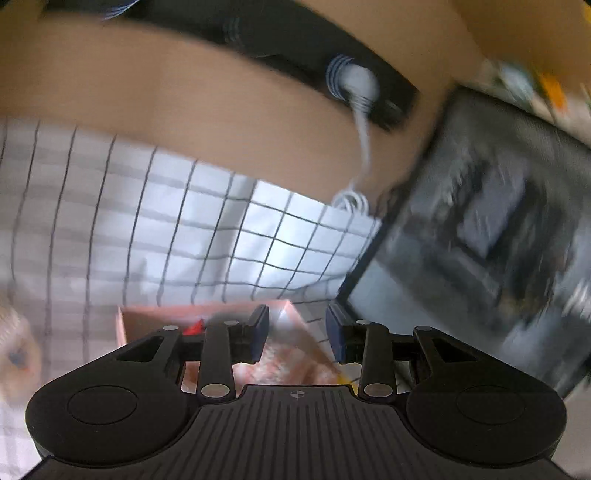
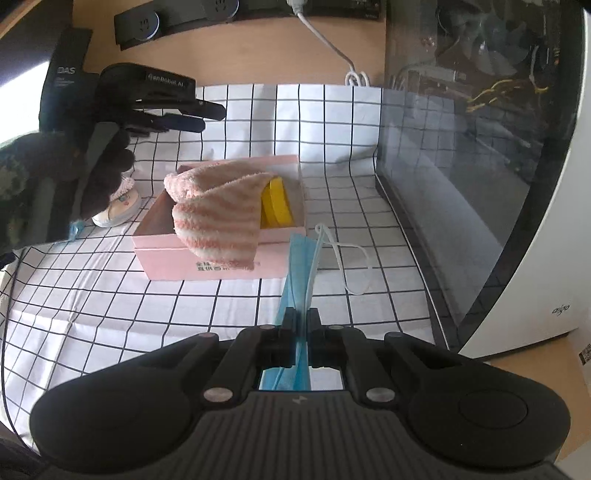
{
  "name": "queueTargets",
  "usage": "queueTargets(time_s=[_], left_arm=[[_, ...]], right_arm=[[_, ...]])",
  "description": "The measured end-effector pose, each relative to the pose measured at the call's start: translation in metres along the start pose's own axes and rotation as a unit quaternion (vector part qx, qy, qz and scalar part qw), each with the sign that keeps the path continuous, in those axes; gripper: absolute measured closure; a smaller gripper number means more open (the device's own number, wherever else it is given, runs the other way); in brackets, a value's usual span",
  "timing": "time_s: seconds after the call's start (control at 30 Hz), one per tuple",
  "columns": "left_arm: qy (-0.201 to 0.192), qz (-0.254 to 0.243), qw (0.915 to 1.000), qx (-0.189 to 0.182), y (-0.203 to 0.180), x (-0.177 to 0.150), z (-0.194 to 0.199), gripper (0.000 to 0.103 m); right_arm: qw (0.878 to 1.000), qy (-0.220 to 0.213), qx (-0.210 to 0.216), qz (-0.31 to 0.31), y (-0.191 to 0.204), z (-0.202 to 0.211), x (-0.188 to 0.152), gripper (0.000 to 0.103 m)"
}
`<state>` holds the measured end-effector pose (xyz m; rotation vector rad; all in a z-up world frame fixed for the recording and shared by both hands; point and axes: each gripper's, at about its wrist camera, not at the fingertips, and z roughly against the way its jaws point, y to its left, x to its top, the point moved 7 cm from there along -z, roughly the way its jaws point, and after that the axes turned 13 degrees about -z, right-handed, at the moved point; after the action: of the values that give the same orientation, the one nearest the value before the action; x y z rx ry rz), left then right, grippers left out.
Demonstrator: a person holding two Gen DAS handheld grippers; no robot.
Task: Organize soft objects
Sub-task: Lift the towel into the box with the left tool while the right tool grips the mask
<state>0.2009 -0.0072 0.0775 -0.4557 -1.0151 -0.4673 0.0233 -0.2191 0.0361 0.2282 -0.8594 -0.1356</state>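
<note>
A pink box sits on the checked cloth. A pink-and-white striped towel is draped over its front wall, with a yellow object inside beside it. My right gripper is shut on a blue face mask, which reaches toward the box's right corner; its white ear loop trails on the cloth. My left gripper is open and empty above the box and towel; the view is blurred. In the right wrist view the left gripper hovers behind and left of the box.
A glass-sided computer case stands along the cloth's right edge. A small white-and-pink soft item lies left of the box, partly behind a gloved hand. A white cable and power sockets are at the back.
</note>
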Motion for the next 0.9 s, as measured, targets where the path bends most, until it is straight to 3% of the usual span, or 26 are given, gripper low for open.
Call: queueTargets(time_s=[0.07, 0.1, 0.2, 0.27, 0.33, 0.4, 0.43, 0.57, 0.63, 0.7, 0.8, 0.9], left_arm=[[-0.002, 0.07, 0.9974, -0.016, 0.012, 0.0, -0.003, 0.066], [0.007, 0.082, 0.9965, -0.016, 0.015, -0.002, -0.003, 0.066], [0.033, 0.029, 0.998, -0.046, -0.001, -0.011, 0.008, 0.066], [0.077, -0.014, 0.9909, -0.11, -0.028, -0.025, 0.014, 0.066], [0.108, -0.031, 0.9835, -0.142, -0.047, -0.039, 0.011, 0.066], [0.142, -0.01, 0.9821, -0.123, -0.047, -0.048, -0.01, 0.069], [0.158, 0.008, 0.9812, -0.111, -0.041, -0.053, -0.021, 0.078], [0.199, 0.081, 0.9759, -0.037, 0.0, -0.073, -0.05, 0.094], [0.22, 0.073, 0.9728, 0.007, 0.016, -0.083, -0.051, 0.095], [0.22, 0.057, 0.9735, 0.021, 0.019, -0.083, -0.051, 0.092], [0.214, 0.056, 0.9751, 0.012, 0.012, -0.078, -0.047, 0.084], [0.183, 0.036, 0.9825, 0.003, -0.004, -0.069, -0.023, 0.084]], right_arm=[[1.0, -0.001, -0.004, -0.004, -0.004, 0.001, -0.001, 0.098], [1.0, 0.0, -0.008, -0.007, -0.007, 0.001, -0.002, 0.098], [1.0, 0.004, -0.017, -0.017, -0.014, -0.002, -0.005, 0.098], [0.999, 0.01, -0.019, -0.027, -0.019, -0.005, -0.006, 0.098], [0.999, 0.019, -0.023, -0.033, -0.021, -0.01, -0.007, 0.098], [0.999, 0.019, -0.024, -0.027, -0.018, -0.011, -0.005, 0.098], [0.999, 0.015, -0.022, -0.023, -0.016, -0.01, -0.005, 0.098], [1.0, 0.009, -0.021, -0.011, -0.015, -0.004, -0.006, 0.098], [0.999, 0.016, -0.025, -0.011, -0.018, -0.007, -0.009, 0.098], [0.999, 0.019, -0.03, -0.009, -0.02, -0.009, -0.008, 0.098], [1.0, 0.002, -0.021, -0.001, -0.016, -0.006, 0.007, 0.098], [1.0, -0.026, 0.005, 0.015, -0.002, -0.003, 0.034, 0.098]])
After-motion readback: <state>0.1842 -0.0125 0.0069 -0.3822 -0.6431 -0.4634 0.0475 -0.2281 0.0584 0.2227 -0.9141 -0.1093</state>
